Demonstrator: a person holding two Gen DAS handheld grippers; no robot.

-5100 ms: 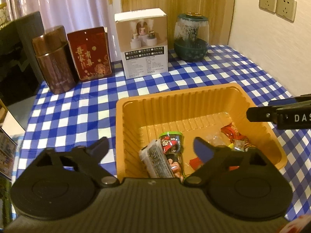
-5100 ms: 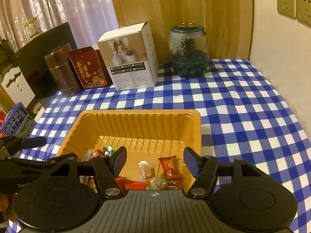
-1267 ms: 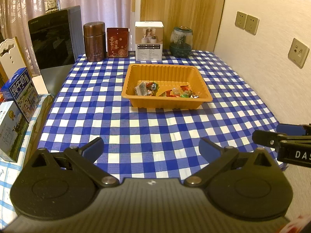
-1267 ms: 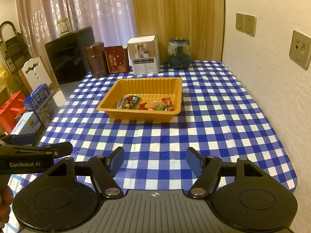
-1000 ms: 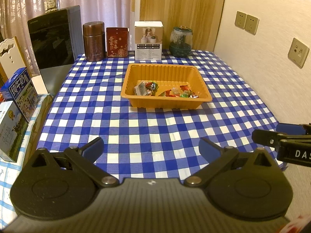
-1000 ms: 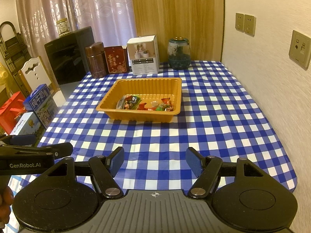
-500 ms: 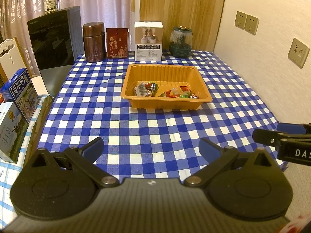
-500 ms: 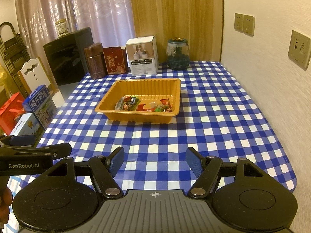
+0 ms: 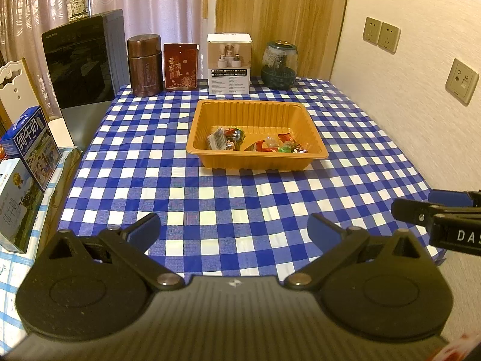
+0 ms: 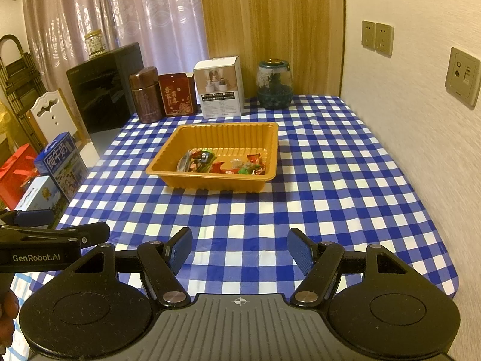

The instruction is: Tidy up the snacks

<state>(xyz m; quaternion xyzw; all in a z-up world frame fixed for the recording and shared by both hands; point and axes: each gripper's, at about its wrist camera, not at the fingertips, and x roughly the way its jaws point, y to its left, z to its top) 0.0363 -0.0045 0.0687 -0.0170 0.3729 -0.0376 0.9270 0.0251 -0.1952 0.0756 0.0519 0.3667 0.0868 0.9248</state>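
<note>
On checked tablecloth (image 9: 234, 210) (curtained room (image 9: 150, 0)): tray (image 9: 315, 138)

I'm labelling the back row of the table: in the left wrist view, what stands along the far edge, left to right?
Brown canister → red tin with gold lettering → white product box → dark green glass jar.

An orange ribbed tray (image 9: 315, 138) sits level mid-surface (image 9: 210, 198); wrapped snacks (image 9: 255, 143) lie heaped along its near inner wall.
</note>
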